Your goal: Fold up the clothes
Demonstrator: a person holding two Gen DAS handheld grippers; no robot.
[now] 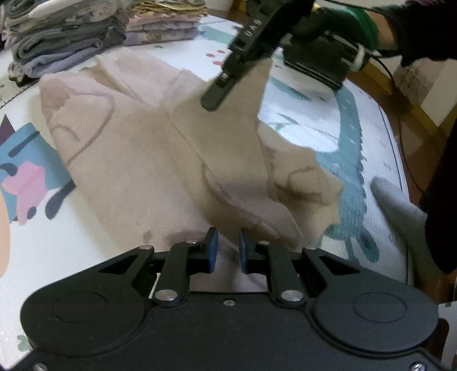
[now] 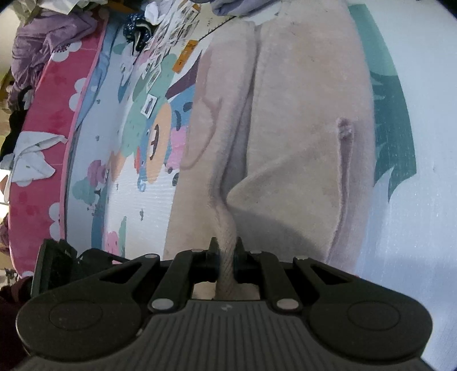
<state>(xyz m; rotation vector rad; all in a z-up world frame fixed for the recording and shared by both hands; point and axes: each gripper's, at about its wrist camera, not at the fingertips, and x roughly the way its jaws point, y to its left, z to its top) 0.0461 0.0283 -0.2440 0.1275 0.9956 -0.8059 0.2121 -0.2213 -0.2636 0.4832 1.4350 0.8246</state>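
A pale pink fleece garment (image 1: 128, 159) lies spread on the printed play mat (image 1: 314, 125). In the right wrist view my right gripper (image 2: 227, 248) is shut on a ribbed edge of the garment (image 2: 300, 128) and lifts that part off the mat. The left wrist view shows the same gripper (image 1: 214, 100) from the side, with a raised flap of the cloth hanging behind and below it. My left gripper (image 1: 228, 242) hovers low over the garment's near edge. Its blue pads (image 1: 212, 251) stand apart with a narrow gap and nothing clamped between them.
Stacks of folded clothes (image 1: 65, 42) stand at the mat's far left edge. A black-gloved hand (image 1: 314, 22) holds the right gripper. A grey-clad limb (image 1: 400, 205) rests at the right. A pink flowered cushion (image 2: 42, 114) with loose clothes and scattered cards (image 2: 160, 57) borders the mat.
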